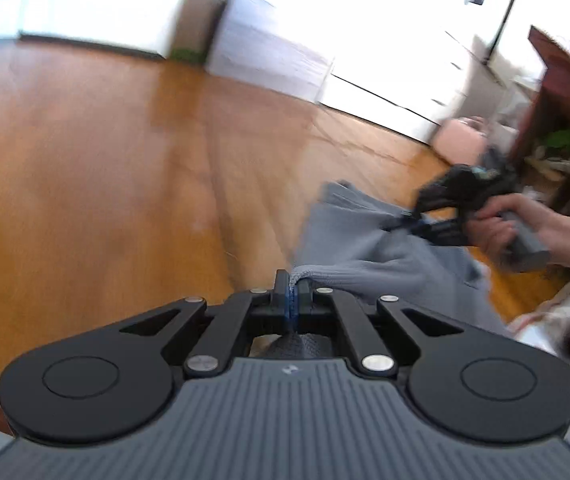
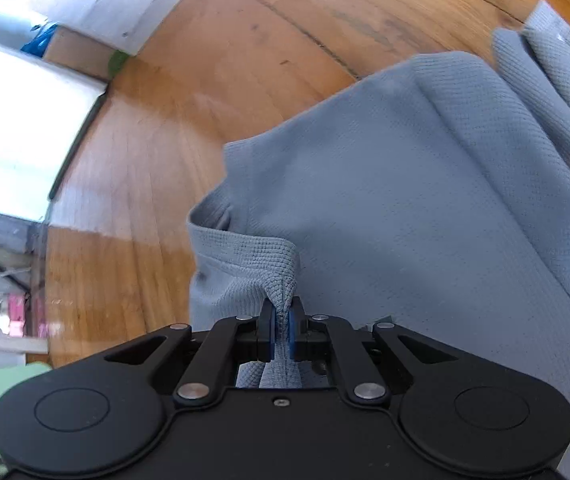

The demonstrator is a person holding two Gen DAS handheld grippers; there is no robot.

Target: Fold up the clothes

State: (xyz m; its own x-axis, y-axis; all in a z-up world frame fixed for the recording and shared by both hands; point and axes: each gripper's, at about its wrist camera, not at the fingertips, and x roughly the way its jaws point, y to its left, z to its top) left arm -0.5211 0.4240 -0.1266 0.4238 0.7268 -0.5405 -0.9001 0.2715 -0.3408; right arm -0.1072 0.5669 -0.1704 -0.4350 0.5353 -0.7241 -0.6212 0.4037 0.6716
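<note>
grey garment (image 2: 425,184) held up over wooden floor (image 1: 105,168), left gripper (image 1: 293,300) clamped on a ribbed hem, right gripper (image 2: 283,328) pinching a bunched fold, cloth stretched between both, person's hand (image 1: 497,232) on the right handle

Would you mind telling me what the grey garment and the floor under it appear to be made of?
The grey garment looks like a soft knit, probably cotton or a blend: a fine waffle-like texture shows, it drapes and bunches, and its finish is matte. The floor appears to be wood or wood-look boards: orange-brown, with grain streaks and plank seams, and a glossy finish that reflects window light.
</note>
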